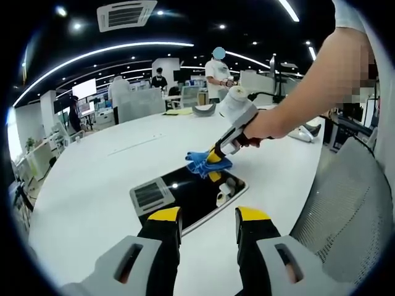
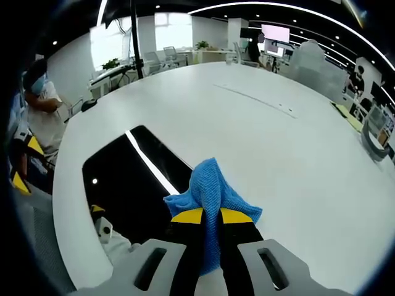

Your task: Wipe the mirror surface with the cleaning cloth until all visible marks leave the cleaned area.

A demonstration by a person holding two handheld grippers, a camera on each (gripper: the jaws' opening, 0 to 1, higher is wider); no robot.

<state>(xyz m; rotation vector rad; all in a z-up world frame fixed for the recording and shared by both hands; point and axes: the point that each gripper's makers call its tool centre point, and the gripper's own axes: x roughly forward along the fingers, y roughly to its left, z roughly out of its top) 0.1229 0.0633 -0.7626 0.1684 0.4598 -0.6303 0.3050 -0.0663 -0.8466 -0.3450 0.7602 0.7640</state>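
A dark rectangular mirror lies flat on the white table; it reflects the ceiling lights. In the left gripper view my right gripper, held in a hand, comes in from the right and presses a blue cleaning cloth on the mirror's far edge. My left gripper hovers open before the mirror's near edge, with nothing between its jaws. In the right gripper view my right gripper is shut on the blue cloth, which rests at the edge of the mirror. The left gripper's yellow tips peek in at the far left.
A grey mesh chair stands close by at the table's right side. Yellow paper and a grey object lie at the table's far end. People stand among desks beyond. A seam crosses the tabletop.
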